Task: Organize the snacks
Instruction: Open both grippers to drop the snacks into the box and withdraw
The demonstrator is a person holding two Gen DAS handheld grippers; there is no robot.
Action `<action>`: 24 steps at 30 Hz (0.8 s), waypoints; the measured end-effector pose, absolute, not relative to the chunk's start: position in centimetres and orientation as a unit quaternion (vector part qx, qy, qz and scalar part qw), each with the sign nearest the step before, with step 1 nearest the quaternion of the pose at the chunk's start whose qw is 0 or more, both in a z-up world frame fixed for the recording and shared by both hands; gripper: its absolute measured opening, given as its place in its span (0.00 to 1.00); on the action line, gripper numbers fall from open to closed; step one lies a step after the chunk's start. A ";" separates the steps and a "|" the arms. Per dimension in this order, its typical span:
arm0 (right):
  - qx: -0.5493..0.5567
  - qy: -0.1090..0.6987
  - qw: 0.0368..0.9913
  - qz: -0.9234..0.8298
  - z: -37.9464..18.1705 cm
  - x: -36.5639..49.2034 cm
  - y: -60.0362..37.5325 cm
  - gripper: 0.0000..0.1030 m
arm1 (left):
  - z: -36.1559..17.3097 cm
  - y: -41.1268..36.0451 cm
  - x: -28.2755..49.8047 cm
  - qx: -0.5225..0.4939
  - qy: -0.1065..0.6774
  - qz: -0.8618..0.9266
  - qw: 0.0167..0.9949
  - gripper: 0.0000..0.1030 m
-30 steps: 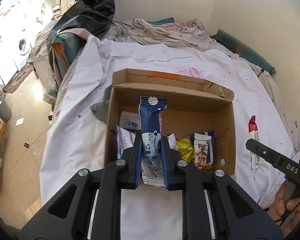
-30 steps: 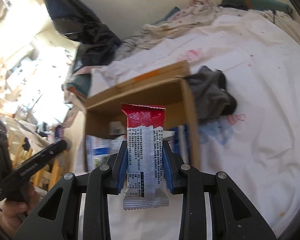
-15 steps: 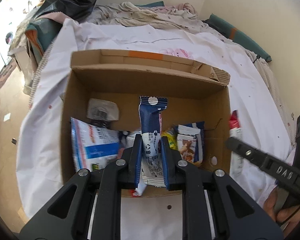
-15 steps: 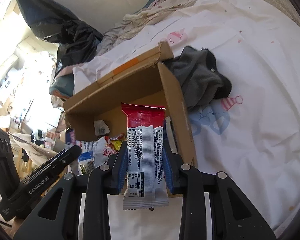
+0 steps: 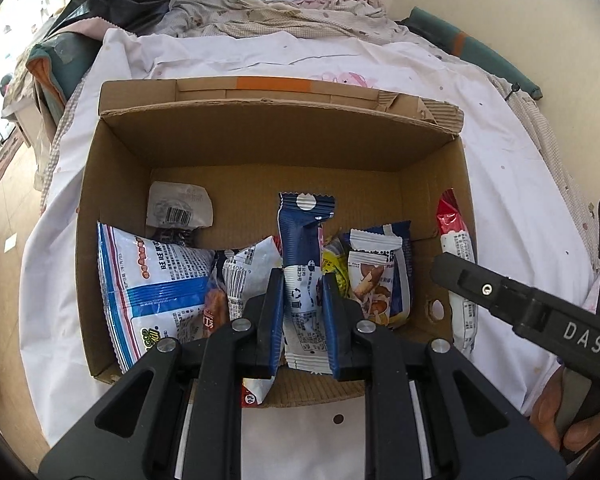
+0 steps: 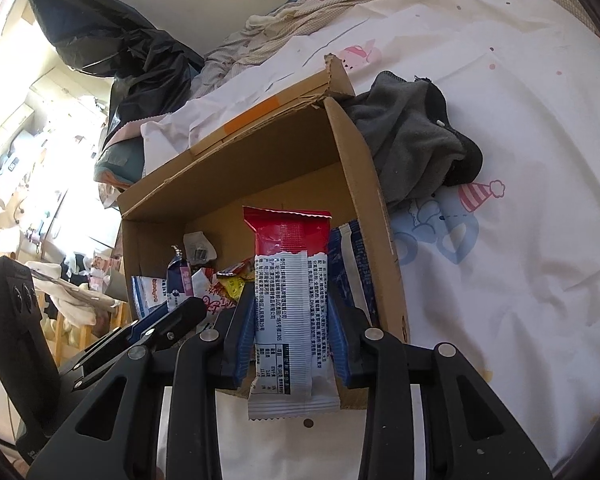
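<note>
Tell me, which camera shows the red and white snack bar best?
The right wrist view. There the red and white snack bar stands big in the middle, clamped upright between the right gripper jaws above the cardboard box. The left wrist view shows that bar only small, partly hidden behind the gripper.

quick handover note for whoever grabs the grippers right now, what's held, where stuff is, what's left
Left gripper: shut on the blue packet, above the cardboard box.
Right gripper: shut on the red packet, over the box's near right corner.
Done: several snack packets already lie in the box, among them a big white and blue bag.
Left: drop both held packets into the box.
</note>
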State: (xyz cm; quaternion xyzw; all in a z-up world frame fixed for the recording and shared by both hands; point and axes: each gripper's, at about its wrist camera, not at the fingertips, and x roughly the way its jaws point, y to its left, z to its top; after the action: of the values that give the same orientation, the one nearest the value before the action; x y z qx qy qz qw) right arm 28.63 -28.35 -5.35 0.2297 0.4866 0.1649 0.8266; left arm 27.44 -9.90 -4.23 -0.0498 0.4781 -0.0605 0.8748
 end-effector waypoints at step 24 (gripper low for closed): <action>0.180 0.384 0.891 0.164 0.4 23.4 -27.8 0.95 | 1.0 -5.8 22.3 -0.018 0.406 -0.015 0.913 0.76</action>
State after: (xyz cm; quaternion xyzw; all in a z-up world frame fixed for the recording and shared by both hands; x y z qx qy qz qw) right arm 23.37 -27.80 0.36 0.1802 0.3843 0.1636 0.8905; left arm 22.28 -5.83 1.00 -0.0181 0.4062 -0.0146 0.9135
